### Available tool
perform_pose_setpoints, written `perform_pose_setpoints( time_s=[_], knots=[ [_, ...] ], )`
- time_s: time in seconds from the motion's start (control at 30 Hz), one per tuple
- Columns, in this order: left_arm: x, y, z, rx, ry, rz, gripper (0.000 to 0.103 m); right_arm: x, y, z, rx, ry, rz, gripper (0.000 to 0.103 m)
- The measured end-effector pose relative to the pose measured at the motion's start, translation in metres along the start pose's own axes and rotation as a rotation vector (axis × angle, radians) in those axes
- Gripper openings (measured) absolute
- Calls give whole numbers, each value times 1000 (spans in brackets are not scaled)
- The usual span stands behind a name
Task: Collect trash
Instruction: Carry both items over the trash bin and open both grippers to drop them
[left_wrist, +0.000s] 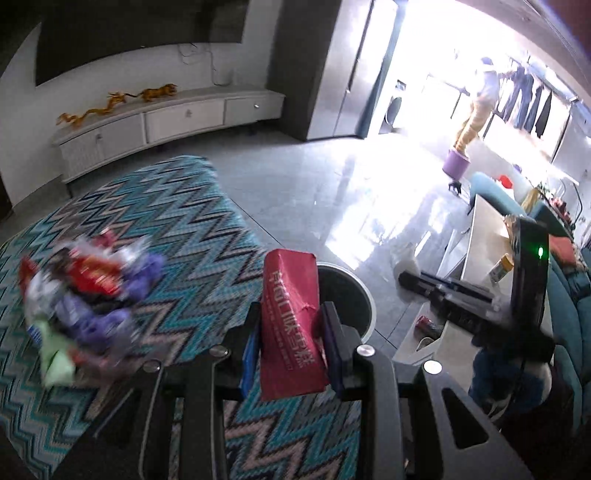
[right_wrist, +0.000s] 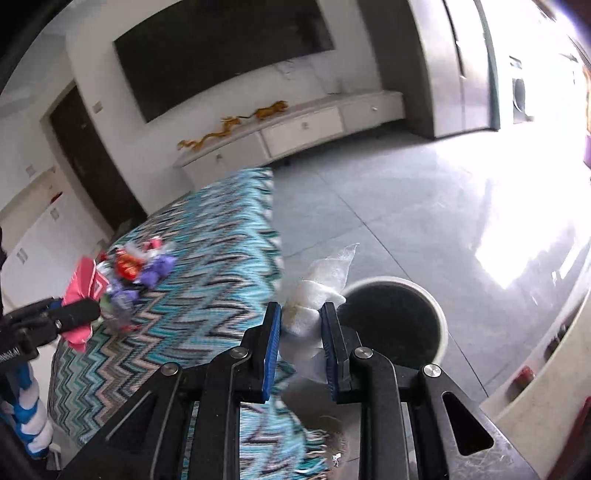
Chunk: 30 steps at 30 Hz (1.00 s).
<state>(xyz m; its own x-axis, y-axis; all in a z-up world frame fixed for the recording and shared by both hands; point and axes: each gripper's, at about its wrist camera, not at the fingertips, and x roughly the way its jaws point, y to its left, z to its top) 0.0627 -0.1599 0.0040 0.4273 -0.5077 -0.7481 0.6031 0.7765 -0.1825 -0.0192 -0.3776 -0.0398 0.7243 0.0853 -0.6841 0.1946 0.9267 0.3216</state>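
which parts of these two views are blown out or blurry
Left wrist view: the balcony doorway is blown out with glare spilling on the floor, and the trash pile is motion-smeared. Right wrist view: the right edge of the floor is washed white, and the zigzag rug streaks.

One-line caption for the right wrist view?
Right gripper clamps crumpled white tissue beside the dark, white-rimmed round bin.
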Motion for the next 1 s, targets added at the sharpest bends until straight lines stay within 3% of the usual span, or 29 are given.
perform_pose_setpoints(
  time_s=[0.27,0.5,0.63,0.67,0.7,0.73,0.9,1.0],
  knots=[
    [87,-40,53,37,91,-17,30,50,-40,7,51,62,-48,25],
    [160,-53,71,29,154,-51,32,96,-64,9,75,127,-89,26],
    [192,-53,77,-16,178,-109,36,116,-77,5,90,148,-115,43],
    [200,-54,79,-20,185,-120,45,120,-80,5,94,154,-125,48],
    [205,-54,79,-23,191,-127,56,124,-82,4,96,159,-134,49],
    [210,-54,80,-27,188,-127,60,125,-84,3,98,162,-142,50],
    [217,-54,78,-34,189,-141,61,123,-93,-4,119,175,-176,52],
    [199,-51,73,-23,142,-132,61,112,-94,-5,132,154,-173,52]
  ],
)
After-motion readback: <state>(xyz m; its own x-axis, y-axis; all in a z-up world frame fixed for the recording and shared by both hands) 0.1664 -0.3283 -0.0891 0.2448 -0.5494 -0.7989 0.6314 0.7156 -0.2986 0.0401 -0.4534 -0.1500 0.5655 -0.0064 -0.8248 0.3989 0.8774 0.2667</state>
